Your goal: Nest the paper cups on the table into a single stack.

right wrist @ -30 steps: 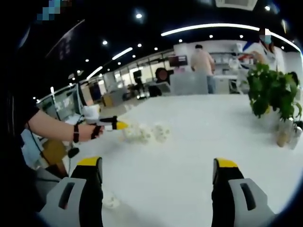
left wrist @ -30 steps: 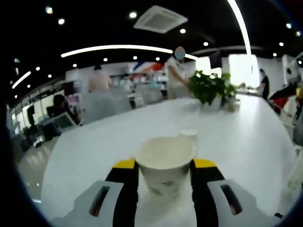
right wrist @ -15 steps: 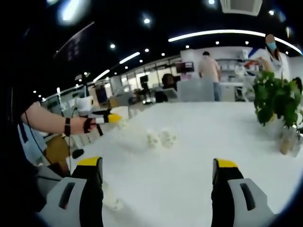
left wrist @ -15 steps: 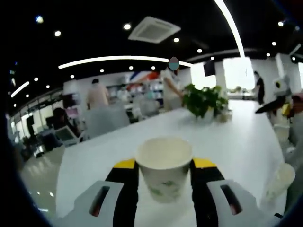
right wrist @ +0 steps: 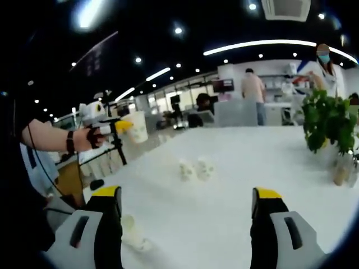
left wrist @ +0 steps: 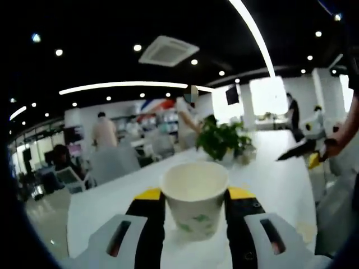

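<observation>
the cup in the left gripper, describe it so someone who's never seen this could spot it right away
Start at the long white table with the potted plant at its far right. Off the table's left edge, the left gripper is held up in the air. The paper cup gripped between its yellow-tipped fingers is upright and lifted, while the other cups lie on the tabletop.

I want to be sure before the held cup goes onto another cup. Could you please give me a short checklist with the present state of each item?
1. Left gripper shut on the paper cup: ok, a jaw on each side of it.
2. Held cup upright, mouth up: ok.
3. Held cup lifted off the white table: ok in the right gripper view.
4. Right gripper free to help: ok, open with nothing between the jaws.
5. Target cups on the table: present, but blurred; whether they stand upright, cannot tell.
6. Potted plant away from those cups: ok.
</observation>
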Available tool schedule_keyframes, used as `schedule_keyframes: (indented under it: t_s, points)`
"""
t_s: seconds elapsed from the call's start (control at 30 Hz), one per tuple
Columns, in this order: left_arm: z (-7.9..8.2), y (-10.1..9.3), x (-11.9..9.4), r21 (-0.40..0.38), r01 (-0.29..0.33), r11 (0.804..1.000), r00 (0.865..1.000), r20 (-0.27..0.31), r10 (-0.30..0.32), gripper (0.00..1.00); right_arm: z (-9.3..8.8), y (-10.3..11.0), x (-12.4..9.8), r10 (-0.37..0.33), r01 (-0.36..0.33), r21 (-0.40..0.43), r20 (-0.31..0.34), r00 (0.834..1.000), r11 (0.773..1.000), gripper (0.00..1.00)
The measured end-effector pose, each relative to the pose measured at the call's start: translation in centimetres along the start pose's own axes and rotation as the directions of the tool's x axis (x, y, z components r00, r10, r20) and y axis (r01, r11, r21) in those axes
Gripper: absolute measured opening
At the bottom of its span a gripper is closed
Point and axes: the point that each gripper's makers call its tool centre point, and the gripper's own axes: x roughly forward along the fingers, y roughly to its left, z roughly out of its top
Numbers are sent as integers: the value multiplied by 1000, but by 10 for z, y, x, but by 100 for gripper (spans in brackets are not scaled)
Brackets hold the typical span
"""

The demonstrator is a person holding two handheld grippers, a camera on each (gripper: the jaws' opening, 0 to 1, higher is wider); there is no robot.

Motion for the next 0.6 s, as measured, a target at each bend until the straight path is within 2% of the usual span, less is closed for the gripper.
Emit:
schedule_keyframes:
  t_s: [0.13,0.3,0.6]
  points:
    - [7,-18,1,12,44,999,999,7,-44,39,2,0,-3,1,-1,0,5,1000,1000,94]
    - [19,-38,2,-10,106,994,994,34,-106,39,-1,-2,-6,-3,3,5,2,1000,1000,94]
    - [22,-66,-2,-37,201,979,979,41,-199,38,-3,-4,-6,-6,6,9,-5,1000,1000,94]
